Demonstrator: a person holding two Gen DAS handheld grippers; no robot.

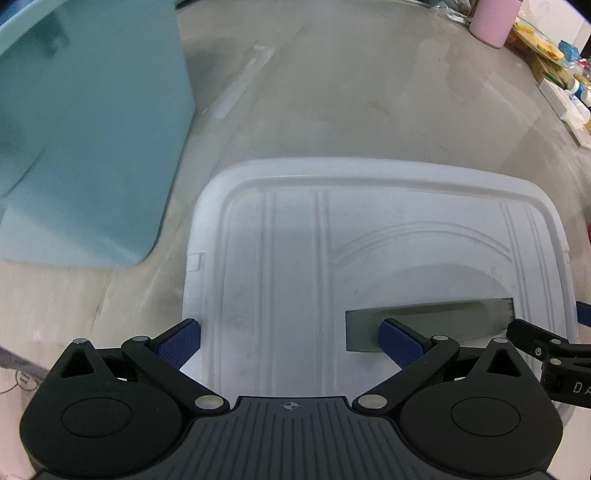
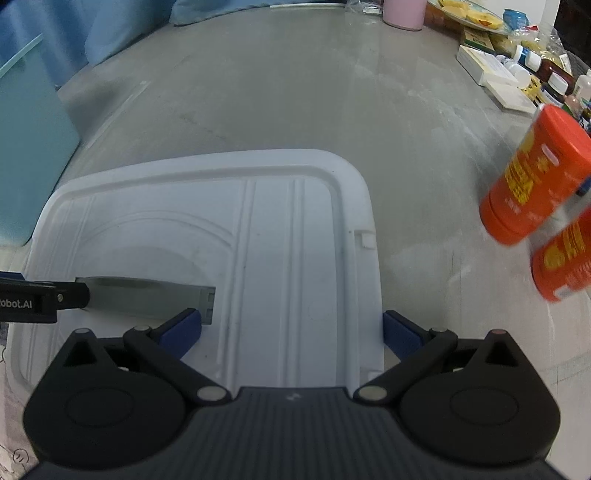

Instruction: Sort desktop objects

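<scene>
A white plastic lid (image 1: 369, 236) with a rectangular handle slot (image 1: 432, 321) lies on the grey table; it also shows in the right wrist view (image 2: 229, 229). My left gripper (image 1: 290, 341) is wide open, its left pad at the lid's left edge and its right pad in the slot. My right gripper (image 2: 291, 330) is wide open, its left pad at the slot (image 2: 147, 295) and its right pad at the lid's right edge. Each gripper straddles one half of the lid. I cannot tell whether the pads press on it.
A teal bin (image 1: 85, 129) stands at the left. Two orange bottles (image 2: 535, 177) lie at the right. A pink cup (image 2: 402, 14) and several boxes and small bottles (image 2: 517, 66) crowd the far right of the table.
</scene>
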